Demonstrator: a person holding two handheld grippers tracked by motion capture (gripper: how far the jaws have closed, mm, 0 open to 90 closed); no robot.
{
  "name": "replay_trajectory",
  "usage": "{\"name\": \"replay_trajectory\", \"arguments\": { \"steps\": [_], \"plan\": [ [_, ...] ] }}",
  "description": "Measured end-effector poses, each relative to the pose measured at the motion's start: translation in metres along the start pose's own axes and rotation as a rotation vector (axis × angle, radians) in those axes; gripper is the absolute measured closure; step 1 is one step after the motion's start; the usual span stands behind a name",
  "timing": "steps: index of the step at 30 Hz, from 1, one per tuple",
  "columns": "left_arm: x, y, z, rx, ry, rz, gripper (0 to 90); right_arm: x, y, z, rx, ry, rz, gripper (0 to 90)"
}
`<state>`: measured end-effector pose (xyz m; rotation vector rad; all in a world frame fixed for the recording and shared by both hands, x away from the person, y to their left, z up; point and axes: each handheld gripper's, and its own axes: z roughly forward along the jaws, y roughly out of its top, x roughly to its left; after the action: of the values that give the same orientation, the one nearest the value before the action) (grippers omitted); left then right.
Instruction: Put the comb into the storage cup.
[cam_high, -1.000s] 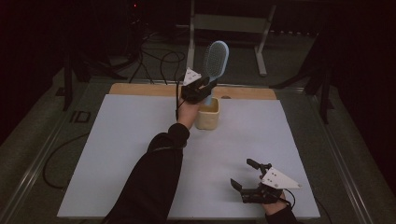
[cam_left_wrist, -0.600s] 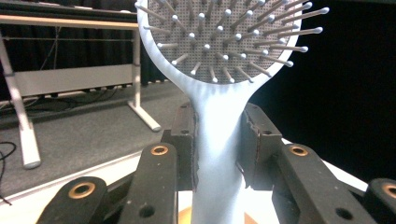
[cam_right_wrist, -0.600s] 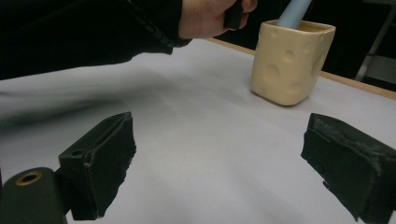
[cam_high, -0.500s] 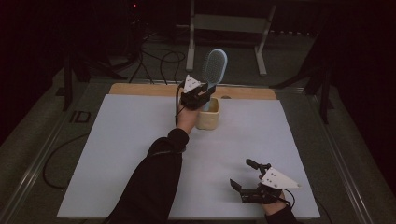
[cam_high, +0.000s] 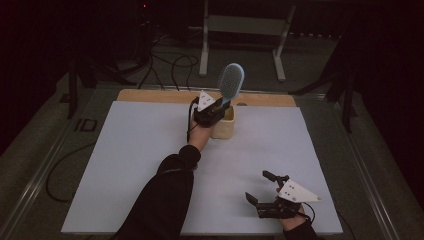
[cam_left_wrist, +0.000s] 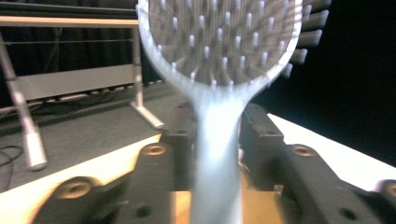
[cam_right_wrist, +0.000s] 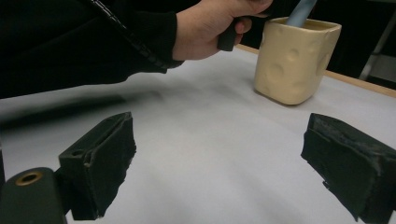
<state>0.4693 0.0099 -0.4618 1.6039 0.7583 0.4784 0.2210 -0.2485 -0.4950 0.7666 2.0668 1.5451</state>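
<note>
1. across the far middle of the pale tabletop (cam_high: 125, 165), near its wooden back edge, stands a cream cup (cam_high: 223, 126).
2. upright in that cup, hairbrush (cam_high: 231, 82): handle down inside, head above the rim, long axis near vertical.
3. clamped on the handle just above the rim, left gripper (cam_high: 212, 112).
4. near the front edge, well apart, right gripper (cam_high: 268, 192), jaws wide and empty.
5. hidden: handle tip inside the cup.
</note>
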Motion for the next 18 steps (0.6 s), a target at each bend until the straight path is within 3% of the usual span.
{"name": "replay_trajectory", "arguments": {
  "steps": [1, 2, 3, 7, 14, 18],
  "plan": [
    [0.0, -0.0006, -0.0014, -0.002, 0.002, 0.016, 35.0, 0.0002, -0.0001, 0.0003, 0.001, 0.0, -0.001, 8.9],
    [0.0005, -0.0011, -0.002, 0.003, -0.035, 0.032, 28.8, 0.0003, 0.0, 0.0003, 0.002, 0.0, -0.003, 8.9],
    [0.0006, -0.0008, -0.0027, 0.009, -0.042, 0.032, 18.0, 0.0005, 0.0001, 0.0004, 0.003, 0.001, -0.004, 8.9],
    [0.0016, 0.0025, -0.0037, 0.033, -0.061, 0.031, 3.7, 0.0008, -0.0001, 0.0008, 0.003, 0.002, -0.006, 8.9],
    [0.0001, 0.0029, -0.0063, 0.067, -0.072, 0.053, 0.0, 0.0014, 0.0009, 0.0006, 0.003, 0.001, -0.004, 8.9],
    [0.0004, 0.0022, -0.0075, 0.099, -0.097, 0.042, 0.0, 0.0021, 0.0009, 0.0011, 0.003, 0.005, -0.008, 8.9]
  ]
}}
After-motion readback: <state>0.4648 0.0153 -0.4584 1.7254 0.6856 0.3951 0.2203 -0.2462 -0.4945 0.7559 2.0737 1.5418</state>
